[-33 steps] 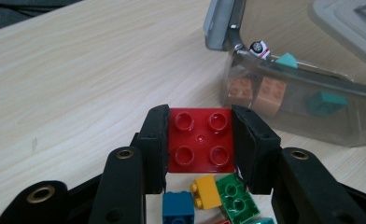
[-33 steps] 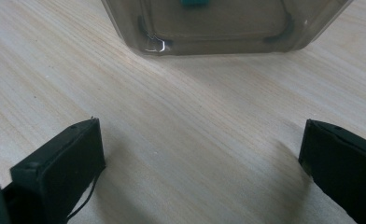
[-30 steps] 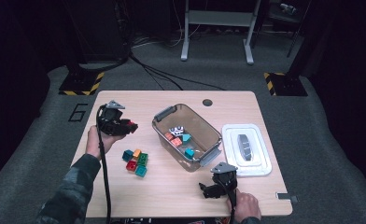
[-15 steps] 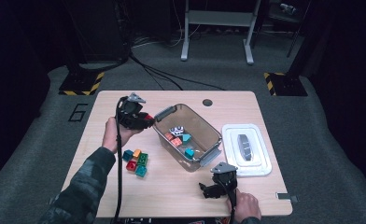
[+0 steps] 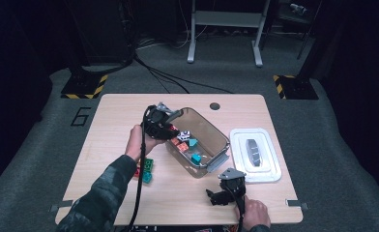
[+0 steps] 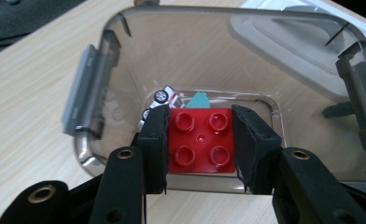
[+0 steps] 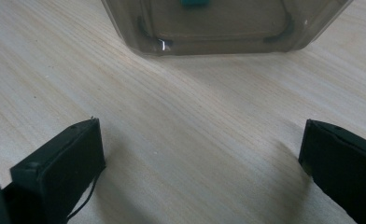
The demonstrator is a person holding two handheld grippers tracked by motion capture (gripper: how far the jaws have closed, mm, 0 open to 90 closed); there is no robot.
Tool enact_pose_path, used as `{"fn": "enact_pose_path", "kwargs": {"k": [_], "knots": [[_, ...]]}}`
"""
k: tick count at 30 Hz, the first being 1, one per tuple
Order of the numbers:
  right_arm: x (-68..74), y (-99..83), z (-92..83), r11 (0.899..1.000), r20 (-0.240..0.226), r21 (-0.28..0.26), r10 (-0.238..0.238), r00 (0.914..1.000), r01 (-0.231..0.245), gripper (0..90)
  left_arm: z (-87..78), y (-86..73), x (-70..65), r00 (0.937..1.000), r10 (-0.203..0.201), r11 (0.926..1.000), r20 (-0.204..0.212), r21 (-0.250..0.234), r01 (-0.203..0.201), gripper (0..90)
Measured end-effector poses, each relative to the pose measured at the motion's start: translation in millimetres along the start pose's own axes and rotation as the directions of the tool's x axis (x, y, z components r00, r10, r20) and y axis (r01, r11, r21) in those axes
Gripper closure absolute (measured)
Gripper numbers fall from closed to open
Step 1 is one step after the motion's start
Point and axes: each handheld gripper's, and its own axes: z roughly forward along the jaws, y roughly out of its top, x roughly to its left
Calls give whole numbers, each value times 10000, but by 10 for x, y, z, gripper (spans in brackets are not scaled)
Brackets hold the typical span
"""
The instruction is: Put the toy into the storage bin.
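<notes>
Left gripper clamping red brick above clear bin, apparently centred; release follows. Right gripper gapes empty.

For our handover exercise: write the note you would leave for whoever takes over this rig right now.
Left gripper: shut on a red brick, held above the clear bin.
Right gripper: open, nothing between its jaws, low over the table near the bin.
Done: several bricks and a toy car lie in the bin.
Left: drop the red brick in, then collect the loose bricks beside the bin. The lid lies off to the side.
</notes>
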Motion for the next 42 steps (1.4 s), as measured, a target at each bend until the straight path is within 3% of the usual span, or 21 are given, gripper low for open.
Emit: {"fn": "enact_pose_path", "kwargs": {"k": [11,18,22,28,37,42], "knots": [[-4,-1,1,10000,43,27,-74,10000,74,0,295,-34,-165,9977,246,9941,636,1040,-311,590],[-5,-2,0,10000,32,29,-83,10000,83,0,315,-66,-166,9963,222,9906,825,1329,-331,581],[-5,-2,0,9999,34,22,-98,9999,98,0,232,-78,-142,9957,216,9901,904,1361,-339,429],[-6,-2,-1,9999,24,32,-104,9999,104,0,-28,-145,-89,9976,147,9966,677,800,-202,251],[-4,-3,1,10000,71,-1,-77,9999,77,0,-407,-398,91,9997,-35,9997,-231,260,41,161],[-5,-3,1,10000,73,0,-70,9999,70,0,-474,-602,262,9978,-428,9988,-511,195,438,148]]}}
